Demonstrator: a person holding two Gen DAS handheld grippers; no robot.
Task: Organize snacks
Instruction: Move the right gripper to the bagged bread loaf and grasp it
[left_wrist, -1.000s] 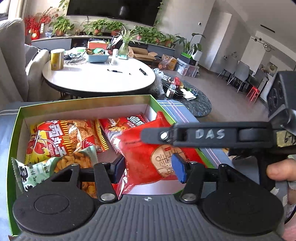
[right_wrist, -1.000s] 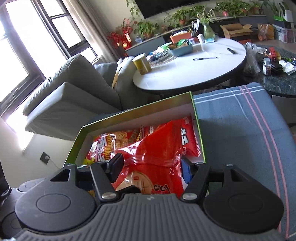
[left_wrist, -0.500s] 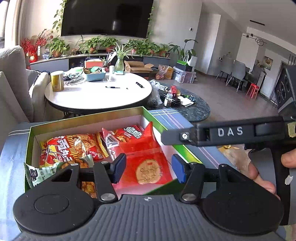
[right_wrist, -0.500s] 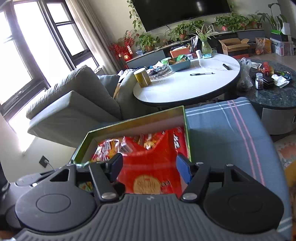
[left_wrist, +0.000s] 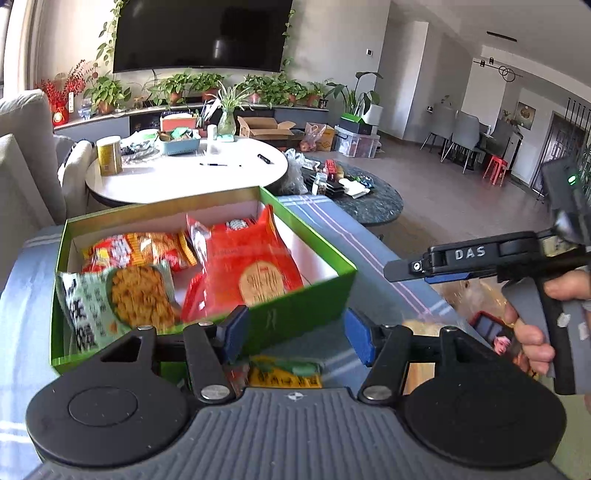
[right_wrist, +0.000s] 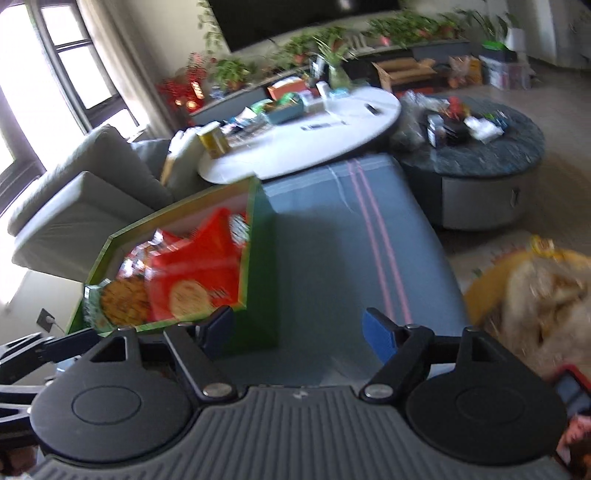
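An open green box stands on the striped grey cloth. In it lie a red bag with a biscuit picture, a green-and-white bag and a red-and-yellow bag. My left gripper is just in front of the box's near wall. Its jaws are opening and nothing is between them. A hand holds my right gripper to the right of the box. In the blurred right wrist view the right gripper hangs over the cloth beside the box. Its jaws are opening wide and are empty. The red bag stays inside.
A yellow snack bag lies at the right on the cloth. A yellow-green packet shows under my left gripper. Beyond the box are a white round table, a dark low table and a grey sofa.
Both grippers have let go of the red bag, which now lies in the box. Both have drawn back from the box, and the right one has swung to the right and opened wide.
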